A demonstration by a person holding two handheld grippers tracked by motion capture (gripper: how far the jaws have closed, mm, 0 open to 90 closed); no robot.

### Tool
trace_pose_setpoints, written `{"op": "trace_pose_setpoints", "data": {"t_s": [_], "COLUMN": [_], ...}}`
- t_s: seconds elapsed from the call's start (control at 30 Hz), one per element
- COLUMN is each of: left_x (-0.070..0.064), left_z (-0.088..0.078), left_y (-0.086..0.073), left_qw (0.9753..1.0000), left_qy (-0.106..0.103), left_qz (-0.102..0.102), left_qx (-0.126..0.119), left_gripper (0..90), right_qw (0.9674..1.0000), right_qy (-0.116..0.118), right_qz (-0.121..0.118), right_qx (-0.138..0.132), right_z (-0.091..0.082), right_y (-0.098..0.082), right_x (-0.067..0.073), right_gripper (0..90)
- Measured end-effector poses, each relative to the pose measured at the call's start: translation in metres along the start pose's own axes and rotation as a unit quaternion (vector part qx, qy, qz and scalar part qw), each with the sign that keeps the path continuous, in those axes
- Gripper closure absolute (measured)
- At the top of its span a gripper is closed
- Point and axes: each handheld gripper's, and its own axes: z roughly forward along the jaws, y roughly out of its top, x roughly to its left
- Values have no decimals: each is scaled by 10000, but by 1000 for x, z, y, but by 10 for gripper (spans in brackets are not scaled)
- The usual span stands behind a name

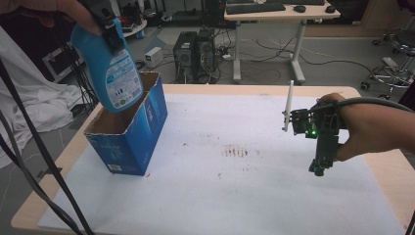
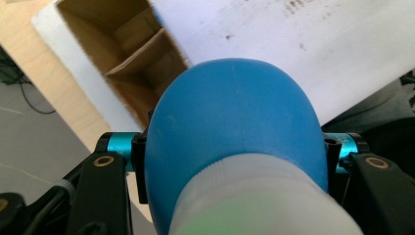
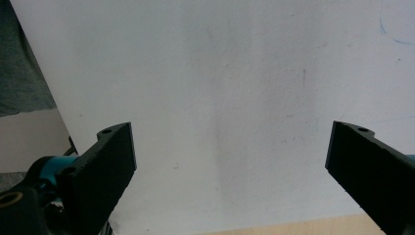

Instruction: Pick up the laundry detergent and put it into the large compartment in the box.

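Black cables (image 1: 29, 161) trail down the near left corner. Up at the left, the left gripper (image 1: 108, 27) is clamped on a blue plastic spray bottle with a white neck (image 1: 113, 71), hanging just over the open blue cardboard box (image 1: 142, 132) on the white-covered wooden table (image 1: 244, 196). At the right, the right gripper (image 3: 230, 161) hovers wide apart, holding nothing.

Table (image 1: 377, 169) — white sheet (image 1: 235, 196), open box (image 1: 129, 142)
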Motion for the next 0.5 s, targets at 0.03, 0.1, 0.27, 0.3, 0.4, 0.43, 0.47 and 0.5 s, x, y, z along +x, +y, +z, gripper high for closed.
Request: {"op": "trace_pose_setpoints", "data": {"t_s": [0.03, 0.1, 0.27, 0.3, 0.4, 0.43, 0.47, 0.5], "left_x": [3, 8, 17, 18, 23, 25, 26, 27], "left_z": [1, 4, 14, 16, 23, 25, 28, 31], "left_y": [-1, -2, -3, -3, -3, -3, -3, -4], "left_qw": [10000, 10000, 9995, 9993, 9979, 9979, 9977, 9972], "left_qy": [12, 39, 122, 136, 185, 184, 185, 192], "left_qz": [5, 20, 273, 340, 590, 597, 628, 698], "left_qx": [-16, 10, 92, 99, 166, 188, 195, 200], "left_gripper": [397, 397, 397, 397, 397, 397, 397, 397], "right_qw": [10000, 10000, 9999, 10000, 10000, 10000, 10000, 10000], "right_qy": [-2, -5, 14, 4, 0, 12, 6, 0], "right_qz": [0, -20, 94, 75, 67, 69, 55, 74], "right_qx": [1, 24, 33, 28, 41, 34, 18, 2], "right_z": [0, 0, 0, 0, 1, 1, 0, 1], "right_y": [0, 0, -1, -1, -1, -1, -1, -1], "right_x": [0, 0, 0, -1, -1, -1, -2, -2], "right_gripper": [37, 37, 37, 37, 37, 37, 37, 37]}}
